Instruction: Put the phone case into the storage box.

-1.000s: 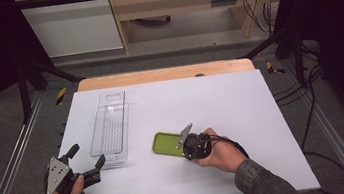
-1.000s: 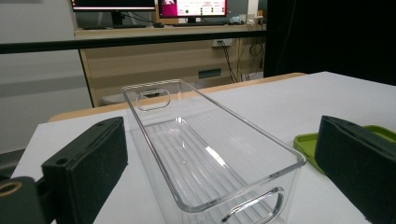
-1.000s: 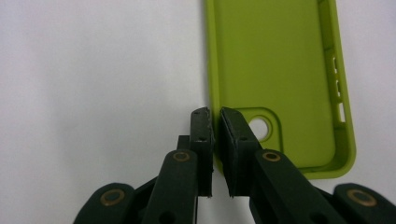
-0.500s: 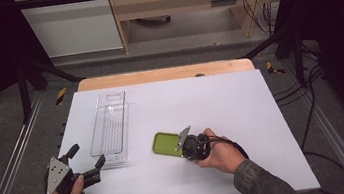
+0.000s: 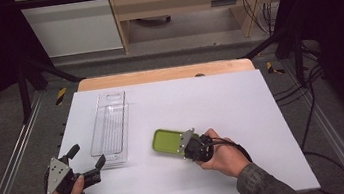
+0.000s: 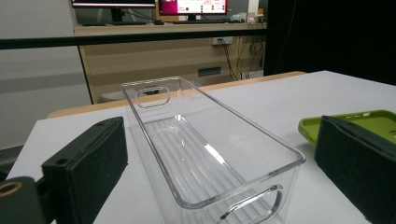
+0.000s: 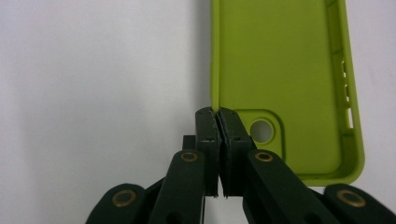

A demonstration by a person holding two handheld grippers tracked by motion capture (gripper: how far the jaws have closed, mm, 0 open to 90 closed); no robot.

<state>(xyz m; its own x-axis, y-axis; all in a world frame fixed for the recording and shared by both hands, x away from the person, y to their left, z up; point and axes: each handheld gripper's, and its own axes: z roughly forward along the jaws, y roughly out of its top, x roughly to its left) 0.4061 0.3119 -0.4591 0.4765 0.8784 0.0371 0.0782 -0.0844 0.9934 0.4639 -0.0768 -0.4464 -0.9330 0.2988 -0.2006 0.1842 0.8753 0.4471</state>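
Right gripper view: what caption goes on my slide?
Right tool pinches the side wall of a green phone case lying on the white table.

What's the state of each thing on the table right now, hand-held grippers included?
green phone case: flat on the table, open side up, one side wall pinched by the right hand-held gripper.
clear plastic bin: upright, empty, not touched.
right hand-held gripper: shut on the wall of the case.
left hand-held gripper: jaws wide open, holding nothing, at the near end of the bin.
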